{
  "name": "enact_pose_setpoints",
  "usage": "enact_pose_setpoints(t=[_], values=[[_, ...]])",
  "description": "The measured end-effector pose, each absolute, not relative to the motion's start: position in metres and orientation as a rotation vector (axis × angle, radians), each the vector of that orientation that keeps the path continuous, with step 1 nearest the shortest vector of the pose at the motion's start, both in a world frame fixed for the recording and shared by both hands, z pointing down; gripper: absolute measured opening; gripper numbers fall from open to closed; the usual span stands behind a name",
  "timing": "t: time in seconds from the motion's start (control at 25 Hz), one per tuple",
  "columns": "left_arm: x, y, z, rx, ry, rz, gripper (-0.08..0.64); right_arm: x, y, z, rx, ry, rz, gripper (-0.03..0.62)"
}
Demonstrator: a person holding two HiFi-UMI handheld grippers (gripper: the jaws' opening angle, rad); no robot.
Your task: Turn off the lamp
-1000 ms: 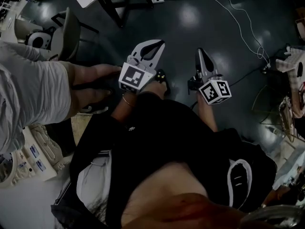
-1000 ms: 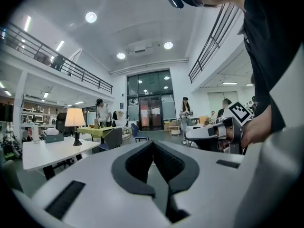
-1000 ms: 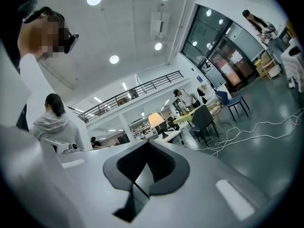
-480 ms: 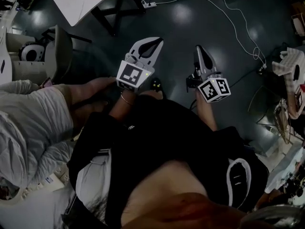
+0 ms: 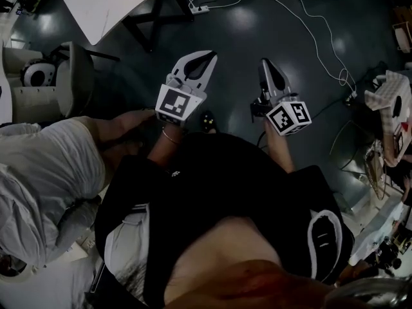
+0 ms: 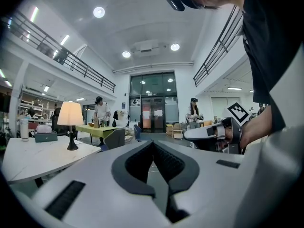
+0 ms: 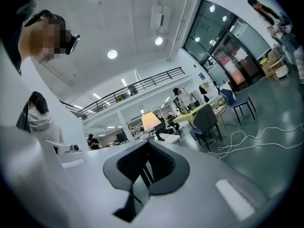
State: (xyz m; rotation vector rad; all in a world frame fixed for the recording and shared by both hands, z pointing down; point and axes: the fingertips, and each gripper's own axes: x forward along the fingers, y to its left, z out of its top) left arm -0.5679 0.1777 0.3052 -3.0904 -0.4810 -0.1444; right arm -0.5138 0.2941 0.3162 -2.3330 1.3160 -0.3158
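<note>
left gripper point(image 5: 210, 56) & right gripper point(image 5: 264, 64) at centre of head view over dark floor point(image 5: 302, 89), jaws of each pressed together, nothing between. beyond, lit lamp point(image 6: 70, 114) stands on white table point(image 6: 31, 158), mid-left of left gripper view.

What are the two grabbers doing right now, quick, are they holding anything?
Left gripper: closed, holding nothing.
Right gripper: closed, holding nothing.
</note>
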Motion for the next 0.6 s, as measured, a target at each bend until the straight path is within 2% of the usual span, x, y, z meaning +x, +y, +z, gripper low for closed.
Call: enact_pose_setpoints(t=[0.6], values=[[-0.517,0.171,0.303,-3.143,-0.418,-0.141,0.008,-0.446,0.310,0.298,-2.328,1.269,-0.224,0.000]])
